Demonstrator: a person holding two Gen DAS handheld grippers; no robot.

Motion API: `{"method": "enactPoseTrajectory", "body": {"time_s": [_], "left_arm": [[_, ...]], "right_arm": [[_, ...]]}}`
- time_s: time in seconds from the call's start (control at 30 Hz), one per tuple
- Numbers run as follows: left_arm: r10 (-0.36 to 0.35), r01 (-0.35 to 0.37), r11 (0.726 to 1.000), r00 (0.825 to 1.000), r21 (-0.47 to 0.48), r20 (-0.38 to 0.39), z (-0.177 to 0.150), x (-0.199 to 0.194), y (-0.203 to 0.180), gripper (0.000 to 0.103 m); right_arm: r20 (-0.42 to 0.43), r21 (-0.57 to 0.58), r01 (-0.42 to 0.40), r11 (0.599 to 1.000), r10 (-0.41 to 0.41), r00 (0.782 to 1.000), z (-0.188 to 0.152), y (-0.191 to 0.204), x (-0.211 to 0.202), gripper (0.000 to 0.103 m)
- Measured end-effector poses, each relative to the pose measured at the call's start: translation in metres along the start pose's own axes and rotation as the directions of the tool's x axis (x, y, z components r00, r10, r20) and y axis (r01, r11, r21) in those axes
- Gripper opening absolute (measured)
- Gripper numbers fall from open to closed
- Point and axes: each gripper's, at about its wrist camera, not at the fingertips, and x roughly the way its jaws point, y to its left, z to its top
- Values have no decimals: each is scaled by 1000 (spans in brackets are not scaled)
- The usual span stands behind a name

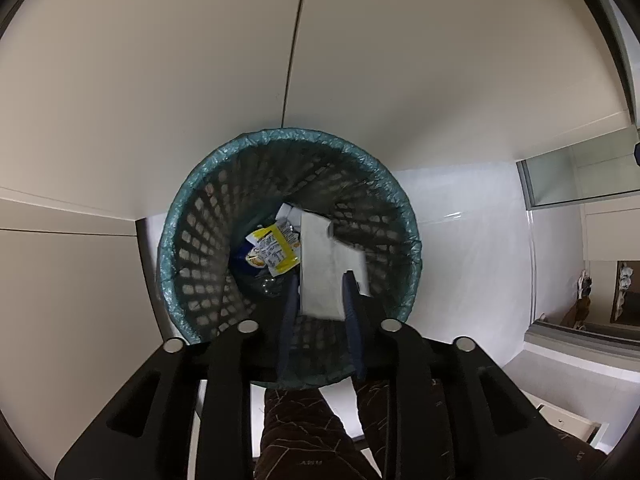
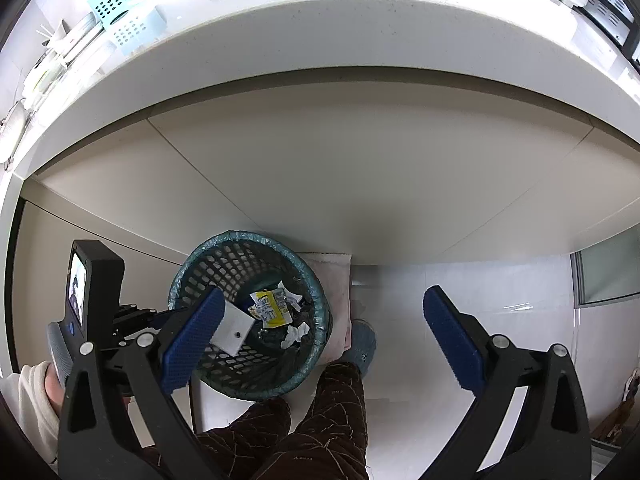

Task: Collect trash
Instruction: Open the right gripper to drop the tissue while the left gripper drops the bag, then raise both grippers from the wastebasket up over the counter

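A dark mesh wastebasket (image 1: 280, 135) with a teal bag liner stands on the floor against the cabinet, and it also shows in the right wrist view as the wastebasket (image 2: 224, 238). Inside lie a yellow wrapper (image 1: 276, 250), (image 2: 272, 308) and crumpled white tissue (image 2: 296, 334). My left gripper (image 1: 322, 278) points down into the basket. A flat white paper (image 1: 324, 276) hangs face-on between its parted fingers, and the pads do not press it. The same paper (image 2: 234, 330) shows above the basket's inside. My right gripper (image 2: 322, 293) stands wide open and empty, just right of the basket.
Beige cabinet doors (image 1: 160, 80) rise behind the basket under a white counter (image 2: 320, 32) holding a light blue perforated box (image 2: 120, 8). A person's legs in brown patterned trousers (image 2: 320, 420) and a blue slipper (image 2: 362, 344) stand beside the basket. A pink mat (image 2: 340, 280) lies under it.
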Motion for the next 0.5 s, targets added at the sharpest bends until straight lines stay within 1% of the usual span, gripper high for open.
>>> {"method": "enactPoseTrajectory", "body": {"time_s": [0.03,0.07,0.1,0.13,0.23,0.27,0.3,0.37,0.43,0.47,0.5], "left_arm": [[2,-2,1000,1000,-4,4,-1,-1,1,35],[12,-11,1000,1000,-7,11,-1,-1,2,37],[15,-15,1000,1000,-13,16,-2,-2,5,42],[25,-24,1000,999,-20,20,-2,-2,7,51],[46,-44,998,997,-37,59,-4,-9,12,65],[46,-43,998,997,-46,64,-5,-11,16,68],[47,-43,998,997,-51,64,-5,-12,18,73],[29,-25,998,997,-57,73,-6,-18,24,76],[7,-1,998,997,-63,83,-7,-25,29,83],[-15,22,997,995,-69,99,-8,-33,33,84],[-17,26,997,993,-75,115,-8,-39,35,89]], "right_arm": [[-1,1,0,1000,0,1000,-1,1,0,95],[-1,2,-1,1000,1,1000,-1,2,1,95],[-3,3,-2,1000,2,1000,-1,3,1,95],[-4,3,-3,1000,3,1000,-2,5,2,95],[-6,0,-4,1000,4,1000,-5,8,5,95],[-7,-1,-5,1000,5,1000,-6,9,5,95],[-6,-2,-7,1000,7,1000,-6,11,5,95],[-6,-1,-8,1000,8,1000,-8,14,6,95],[-5,3,-9,1000,9,1000,-9,17,7,95],[-3,2,-9,1000,9,1000,-8,19,7,95],[1,1,-10,1000,10,1000,-8,21,7,95]]}}
